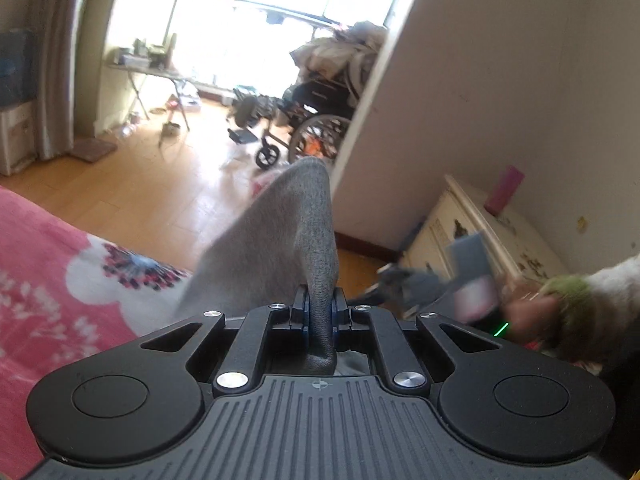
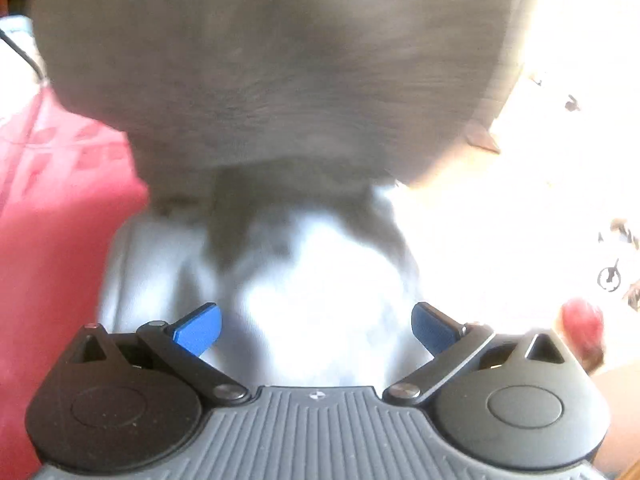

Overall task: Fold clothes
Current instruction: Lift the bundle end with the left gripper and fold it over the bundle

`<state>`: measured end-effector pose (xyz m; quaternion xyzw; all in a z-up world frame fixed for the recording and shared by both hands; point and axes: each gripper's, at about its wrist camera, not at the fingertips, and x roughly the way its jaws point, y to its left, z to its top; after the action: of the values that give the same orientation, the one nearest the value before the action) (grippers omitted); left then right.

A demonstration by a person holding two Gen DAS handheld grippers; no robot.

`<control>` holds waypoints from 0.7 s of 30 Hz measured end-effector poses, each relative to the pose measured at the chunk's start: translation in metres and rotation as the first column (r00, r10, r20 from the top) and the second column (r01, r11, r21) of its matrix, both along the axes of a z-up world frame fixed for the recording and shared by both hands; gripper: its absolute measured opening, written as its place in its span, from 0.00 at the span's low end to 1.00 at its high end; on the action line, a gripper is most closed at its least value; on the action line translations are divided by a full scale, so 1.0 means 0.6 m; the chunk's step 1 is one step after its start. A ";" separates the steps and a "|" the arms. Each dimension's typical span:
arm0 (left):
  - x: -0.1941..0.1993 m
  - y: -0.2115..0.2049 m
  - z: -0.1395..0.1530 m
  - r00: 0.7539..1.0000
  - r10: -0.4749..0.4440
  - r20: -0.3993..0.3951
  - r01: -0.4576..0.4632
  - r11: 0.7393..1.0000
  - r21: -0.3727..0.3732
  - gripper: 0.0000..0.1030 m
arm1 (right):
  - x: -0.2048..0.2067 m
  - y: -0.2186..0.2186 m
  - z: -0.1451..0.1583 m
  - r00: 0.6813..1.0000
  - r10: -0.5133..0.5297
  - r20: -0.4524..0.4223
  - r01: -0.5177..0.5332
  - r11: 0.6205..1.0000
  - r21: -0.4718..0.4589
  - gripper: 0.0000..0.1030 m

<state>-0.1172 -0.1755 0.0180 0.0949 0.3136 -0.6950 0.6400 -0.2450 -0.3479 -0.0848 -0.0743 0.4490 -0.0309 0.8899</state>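
A grey knitted garment [image 1: 296, 220] rises in a fold straight ahead of my left gripper [image 1: 319, 308], which is shut on a pinch of its cloth. Below it lies a pink floral bedspread [image 1: 44, 280]. The right gripper [image 1: 452, 280] shows blurred at the right of the left wrist view, held by a hand in a green-cuffed sleeve [image 1: 576, 300]. In the right wrist view my right gripper [image 2: 316, 328] is open, blue pads [image 2: 200, 330] wide apart, with nothing between them. The grey garment [image 2: 272, 72] hangs blurred just ahead of it.
A cream bedside cabinet [image 1: 492, 232] with a pink cup [image 1: 505, 190] stands at the right by the wall. A wheelchair [image 1: 312, 120] piled with bedding and a folding table [image 1: 152, 76] stand on the wooden floor beyond. The red-pink bedspread [image 2: 52, 240] fills the left of the right wrist view.
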 end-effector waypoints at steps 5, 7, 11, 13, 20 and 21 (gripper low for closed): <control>-0.072 -0.027 -0.057 0.998 -0.061 0.002 0.060 0.996 0.065 0.07 | -0.116 -0.097 0.050 0.964 -0.263 0.035 0.254 0.955 0.154 1.00; -0.098 -0.044 -0.087 0.998 -0.066 0.009 0.065 0.992 0.107 0.07 | -0.162 -0.134 0.055 0.921 -0.386 0.042 0.362 0.892 0.273 1.00; -0.139 -0.067 -0.142 0.999 -0.042 0.015 0.039 0.982 0.187 0.08 | -0.225 -0.200 0.066 0.856 -0.510 0.081 0.421 0.781 0.461 1.00; -0.155 -0.069 -0.157 0.999 -0.031 0.036 0.023 0.977 0.210 0.08 | -0.240 -0.227 0.077 0.864 -0.489 0.121 0.379 0.789 0.483 1.00; -0.212 -0.063 -0.159 0.971 -0.062 0.231 0.010 0.975 0.220 0.14 | -0.237 -0.240 0.127 0.929 -0.316 0.195 0.255 0.924 0.284 1.00; -0.216 -0.063 -0.156 0.968 -0.068 0.242 0.013 0.975 0.222 0.15 | -0.231 -0.231 0.132 0.932 -0.294 0.210 0.244 0.941 0.235 1.00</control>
<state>-0.2465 -0.2134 -0.0757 0.2574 0.3037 -0.6518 0.6455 -0.3833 -0.4868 -0.0056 0.0845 0.3439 -0.1154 0.9280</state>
